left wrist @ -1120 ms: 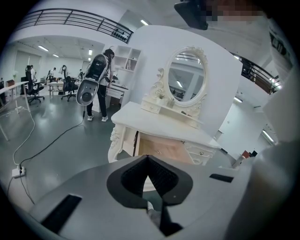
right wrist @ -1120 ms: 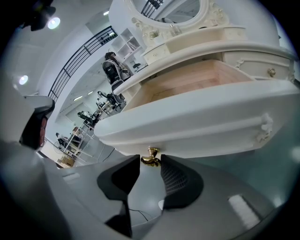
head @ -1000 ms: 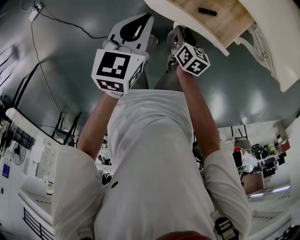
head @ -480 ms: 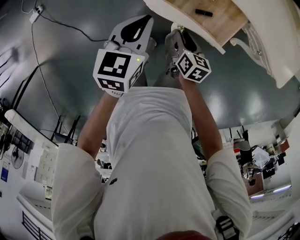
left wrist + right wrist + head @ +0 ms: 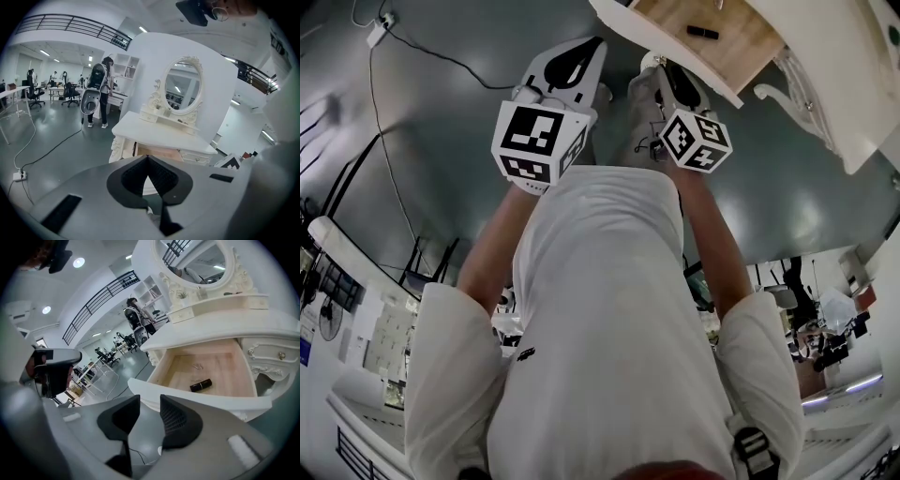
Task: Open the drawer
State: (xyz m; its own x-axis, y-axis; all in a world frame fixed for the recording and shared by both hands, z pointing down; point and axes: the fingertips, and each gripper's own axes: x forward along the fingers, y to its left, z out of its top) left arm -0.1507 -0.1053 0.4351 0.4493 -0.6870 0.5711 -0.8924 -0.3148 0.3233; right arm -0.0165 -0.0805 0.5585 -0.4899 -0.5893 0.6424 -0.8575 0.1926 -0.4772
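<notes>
Drawer [image 5: 211, 401] is seen already pulled out, front edge crosswise just ahead of right gripper [image 5: 150, 403], the nearer one; jaws parted, empty, just narrowed slightly. Left gripper [image 5: 147, 160] is pinched together, empty.

The drawer [image 5: 225, 366] is matt pale wood inside; the floor [image 5: 441, 141] looks smooth and glossy.

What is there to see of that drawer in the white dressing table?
The drawer stands pulled well out from under the top of the white dressing table. Its front is white, its inside pale bare wood. A small dark tube lies on its floor near the front, and a tiny wiry item lies farther back.
</notes>
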